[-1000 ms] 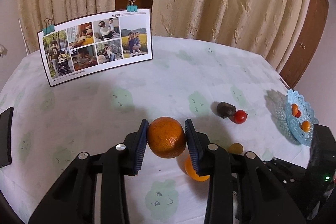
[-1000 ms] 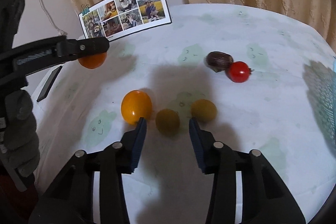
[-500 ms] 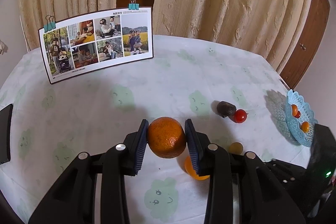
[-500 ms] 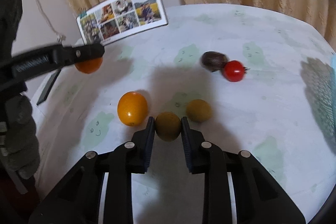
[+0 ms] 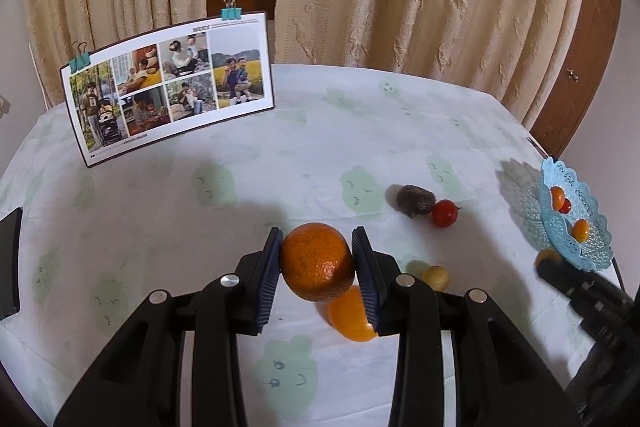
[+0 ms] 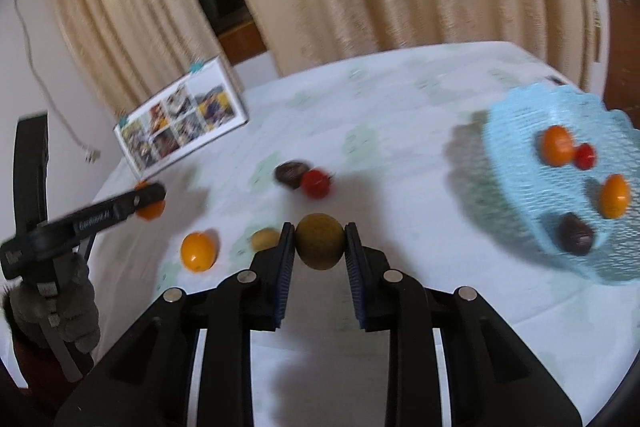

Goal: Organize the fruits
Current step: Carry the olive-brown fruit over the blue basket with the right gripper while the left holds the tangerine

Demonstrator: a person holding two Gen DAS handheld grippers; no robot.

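Clothed table [image 5: 280, 155], each gripper [image 5: 317, 259] gripping round fruit [image 6: 320, 247]

My right gripper [image 6: 316, 247] has closed on the small round olive-yellow fruit [image 6: 319, 241], lifted it off the table (view blurred) and swung toward the pale blue lattice plastic basket [image 6: 516, 163].

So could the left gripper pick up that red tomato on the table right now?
Probably not as things stand: the left gripper is already shut on an orange, so its jaws are full. The red tomato itself sits uncovered, touching only a dark fruit.
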